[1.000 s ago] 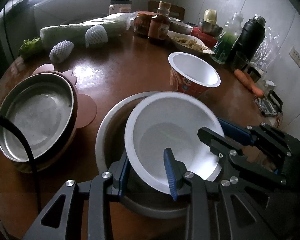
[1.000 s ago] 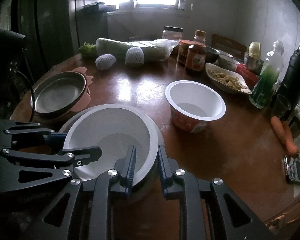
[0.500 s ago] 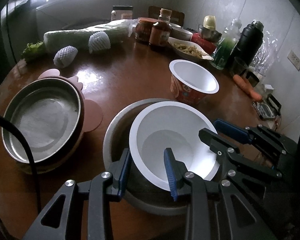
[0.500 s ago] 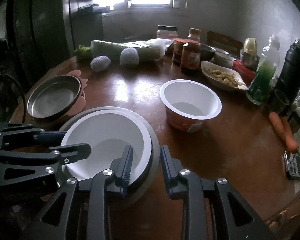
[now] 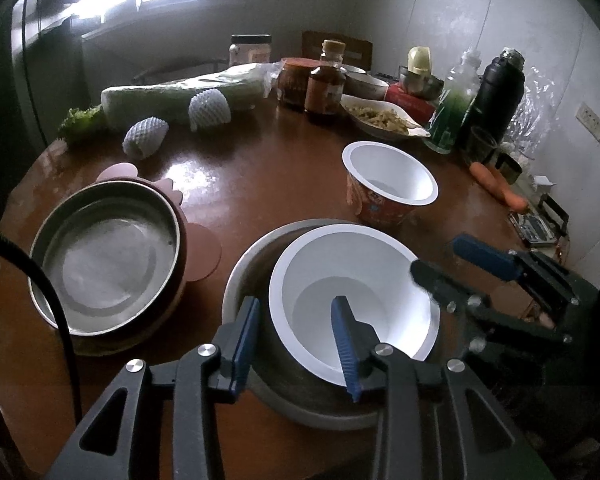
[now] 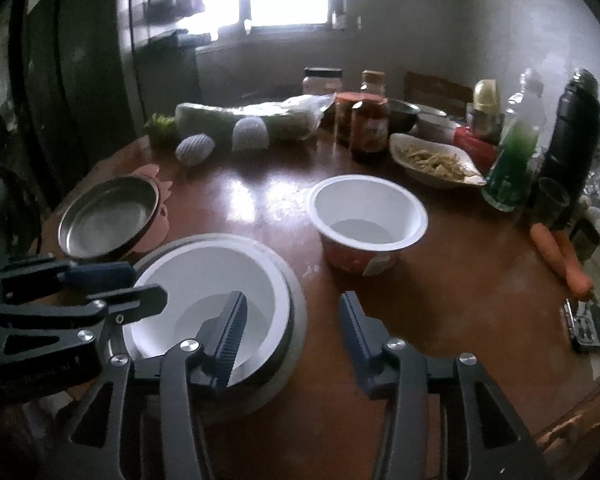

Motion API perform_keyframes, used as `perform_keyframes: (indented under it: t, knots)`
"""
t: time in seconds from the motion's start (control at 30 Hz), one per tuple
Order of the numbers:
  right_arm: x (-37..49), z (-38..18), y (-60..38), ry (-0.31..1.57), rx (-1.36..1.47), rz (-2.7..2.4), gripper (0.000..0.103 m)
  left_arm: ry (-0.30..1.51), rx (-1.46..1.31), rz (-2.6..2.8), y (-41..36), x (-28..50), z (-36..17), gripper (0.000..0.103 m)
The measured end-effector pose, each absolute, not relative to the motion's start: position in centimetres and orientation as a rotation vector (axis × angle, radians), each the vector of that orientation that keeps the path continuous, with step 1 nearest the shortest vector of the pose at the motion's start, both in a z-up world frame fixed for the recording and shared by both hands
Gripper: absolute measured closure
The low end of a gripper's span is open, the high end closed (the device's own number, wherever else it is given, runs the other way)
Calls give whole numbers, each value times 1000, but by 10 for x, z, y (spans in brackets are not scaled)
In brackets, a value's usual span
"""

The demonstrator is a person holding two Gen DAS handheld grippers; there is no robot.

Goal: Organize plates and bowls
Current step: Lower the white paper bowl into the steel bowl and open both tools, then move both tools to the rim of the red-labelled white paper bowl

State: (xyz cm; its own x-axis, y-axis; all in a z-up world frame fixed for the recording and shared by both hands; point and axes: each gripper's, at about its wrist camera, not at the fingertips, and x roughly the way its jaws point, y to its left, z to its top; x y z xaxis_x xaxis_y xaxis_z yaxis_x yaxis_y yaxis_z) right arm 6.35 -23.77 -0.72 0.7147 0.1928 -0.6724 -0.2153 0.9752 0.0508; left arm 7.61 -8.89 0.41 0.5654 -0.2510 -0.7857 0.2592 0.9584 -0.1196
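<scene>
Left wrist view: white bowl [image 5: 354,300] nested inside grey bowl [image 5: 244,280], left gripper [image 5: 296,336] and right gripper [image 6: 290,332] both released; light, thin-walled, take it by the rim

Your round brown wooden table [image 5: 260,168] carries everything. Take the grey bowl [image 5: 244,280] at the near edge as landmark: left of it lies a steel pan [image 5: 104,256] on a pink mat [image 5: 204,248]; just behind it stands a red cup [image 5: 384,196]; far behind lie netted fruits [image 5: 146,142], a wrapped cabbage [image 5: 180,94], jars [image 5: 326,84]; right-rear lie carrots [image 5: 500,186].
</scene>
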Motion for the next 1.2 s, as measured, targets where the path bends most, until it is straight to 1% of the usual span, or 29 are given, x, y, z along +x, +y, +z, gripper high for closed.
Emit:
perform_keyframes:
  t: [0.2, 0.53, 0.73, 1.2]
  knots:
    - [63, 3, -261, 682, 51, 157, 48, 903, 9, -295, -92, 78, 10, 63]
    - [64, 15, -283, 644, 100, 106, 47, 867, 11, -288, -96, 83, 22, 62]
    - [69, 16, -290, 634, 109, 83, 47, 841, 10, -309, -105, 93, 32, 62]
    - [95, 11, -304, 662, 129, 58, 47, 844, -4, -366, -131, 137, 40, 61]
